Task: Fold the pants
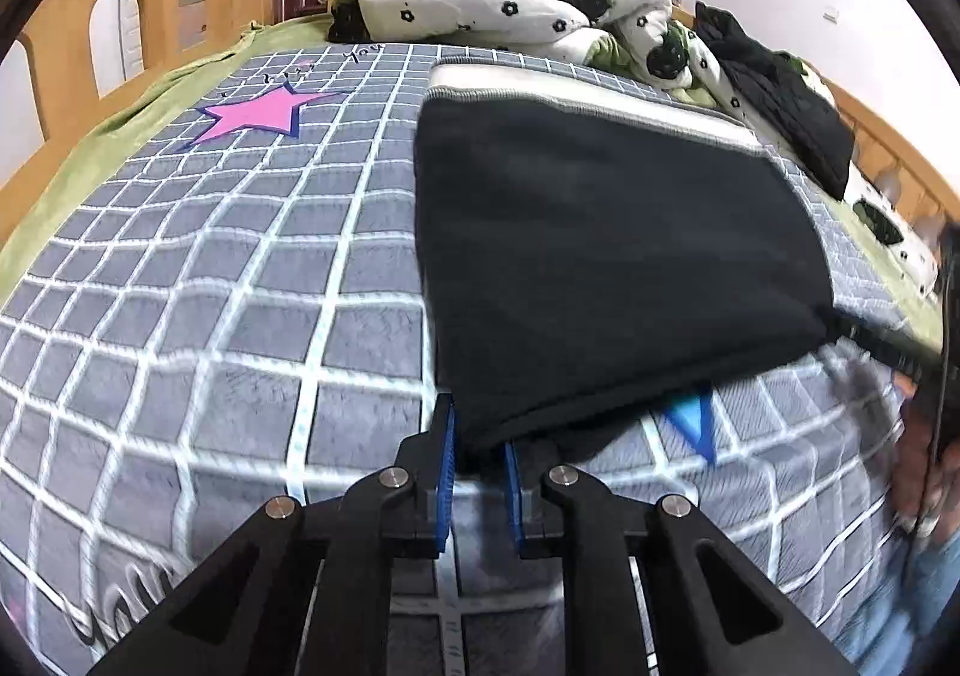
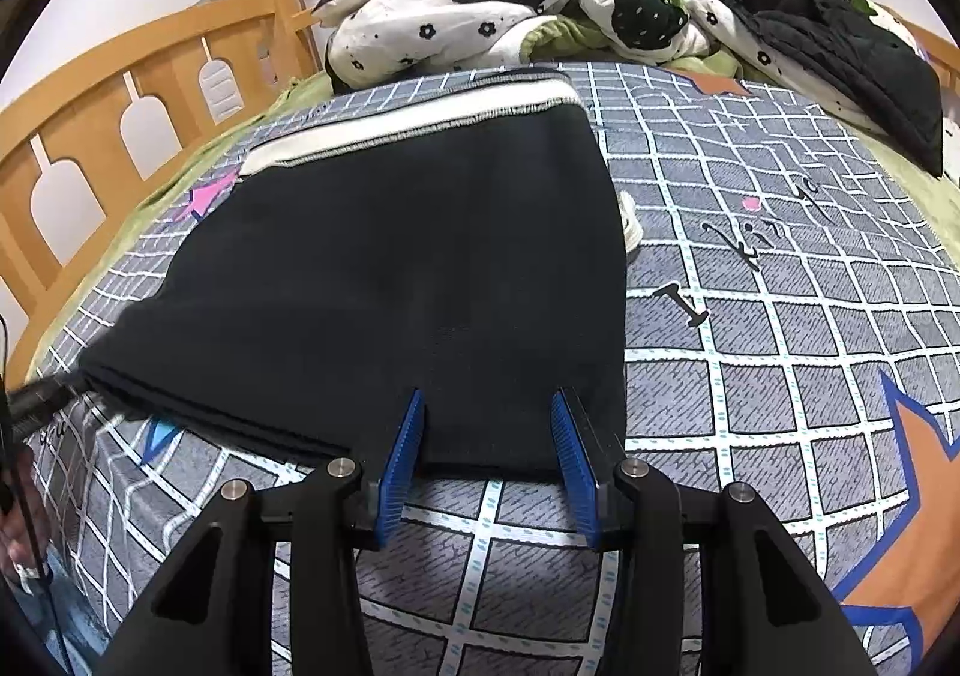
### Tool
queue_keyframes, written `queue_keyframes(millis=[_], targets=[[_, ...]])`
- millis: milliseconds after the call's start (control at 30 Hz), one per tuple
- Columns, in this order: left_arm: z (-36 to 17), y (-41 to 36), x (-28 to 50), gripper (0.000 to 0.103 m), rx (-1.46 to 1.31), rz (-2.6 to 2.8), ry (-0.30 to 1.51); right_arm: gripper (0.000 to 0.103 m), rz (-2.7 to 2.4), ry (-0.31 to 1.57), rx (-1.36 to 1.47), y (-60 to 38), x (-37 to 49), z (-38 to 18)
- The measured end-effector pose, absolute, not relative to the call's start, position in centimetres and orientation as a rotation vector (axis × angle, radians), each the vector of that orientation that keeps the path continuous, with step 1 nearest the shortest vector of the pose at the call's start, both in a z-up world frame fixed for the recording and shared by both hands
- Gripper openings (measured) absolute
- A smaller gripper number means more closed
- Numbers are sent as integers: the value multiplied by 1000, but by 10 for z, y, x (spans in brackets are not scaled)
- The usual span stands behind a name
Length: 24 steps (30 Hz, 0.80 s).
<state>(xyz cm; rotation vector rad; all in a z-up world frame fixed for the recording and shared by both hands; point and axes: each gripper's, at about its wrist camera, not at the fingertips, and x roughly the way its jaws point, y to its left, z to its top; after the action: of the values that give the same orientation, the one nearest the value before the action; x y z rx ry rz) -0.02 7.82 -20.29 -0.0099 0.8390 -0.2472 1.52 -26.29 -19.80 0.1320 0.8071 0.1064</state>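
Black pants [image 1: 606, 256] lie folded on the grey checked bedspread [image 1: 210, 286], with a white waistband [image 1: 576, 93] at the far end. My left gripper [image 1: 480, 436] stands at the near left corner of the fold, its blue pads a small way apart with the black cloth edge between them. In the right wrist view the pants [image 2: 408, 286] fill the middle. My right gripper [image 2: 487, 415] is open, its pads wide apart over the near right edge of the cloth. The left gripper's tip [image 2: 36, 400] shows blurred at the left corner.
A flowered quilt [image 1: 510, 3] and pillow are piled at the bed's head. A black garment [image 2: 852, 57] lies at the far right. A wooden bed rail [image 2: 120, 93] runs along the left side. A white cord [image 2: 630, 223] pokes out beside the pants.
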Motion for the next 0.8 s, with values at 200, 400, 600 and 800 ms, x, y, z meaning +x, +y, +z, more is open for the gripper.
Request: queue_keyframes(millis=[200, 400, 600, 800], targets=[[-180, 83, -16, 18, -9, -256, 853, 44, 124, 796, 103, -263, 13, -190], [-157, 88, -33, 42, -63, -282, 769, 44, 91, 691, 163, -282, 8, -169], [-158, 56, 20, 43, -101, -297, 811, 44, 96, 740, 138, -270, 22, -184], [-185, 34, 10, 45, 66, -239, 800, 44, 57, 811, 56, -263, 20, -204]])
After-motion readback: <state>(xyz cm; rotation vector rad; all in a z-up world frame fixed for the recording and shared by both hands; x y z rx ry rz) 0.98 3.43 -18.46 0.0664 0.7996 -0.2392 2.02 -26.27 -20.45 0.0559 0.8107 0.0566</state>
